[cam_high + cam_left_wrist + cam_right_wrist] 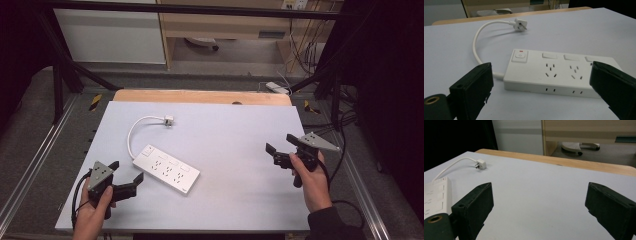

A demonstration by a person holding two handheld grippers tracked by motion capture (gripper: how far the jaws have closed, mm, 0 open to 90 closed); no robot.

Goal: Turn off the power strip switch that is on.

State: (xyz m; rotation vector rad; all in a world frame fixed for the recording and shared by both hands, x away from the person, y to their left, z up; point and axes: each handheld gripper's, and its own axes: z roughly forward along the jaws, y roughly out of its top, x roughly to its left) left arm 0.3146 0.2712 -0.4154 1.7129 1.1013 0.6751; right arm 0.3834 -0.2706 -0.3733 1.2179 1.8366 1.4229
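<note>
From the high view, the white power strip lies left of centre on the grey table, just beside the left gripper, whose jaws are spread; the right gripper, also spread and empty, hovers well apart. The left gripper view puts the strip between its jaws, so closing squarely across the body, clear of the cable and plug, looks wisest. In the right gripper view, the strip sits at the far left edge.

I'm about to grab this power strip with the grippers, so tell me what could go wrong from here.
1. The power strip is flat and wide; the open left gripper may slip off its smooth edges.
2. Its cord loops loosely to the plug, so lifting could drag or swing the plug.
3. The right gripper is far off, so support may come late.
</note>
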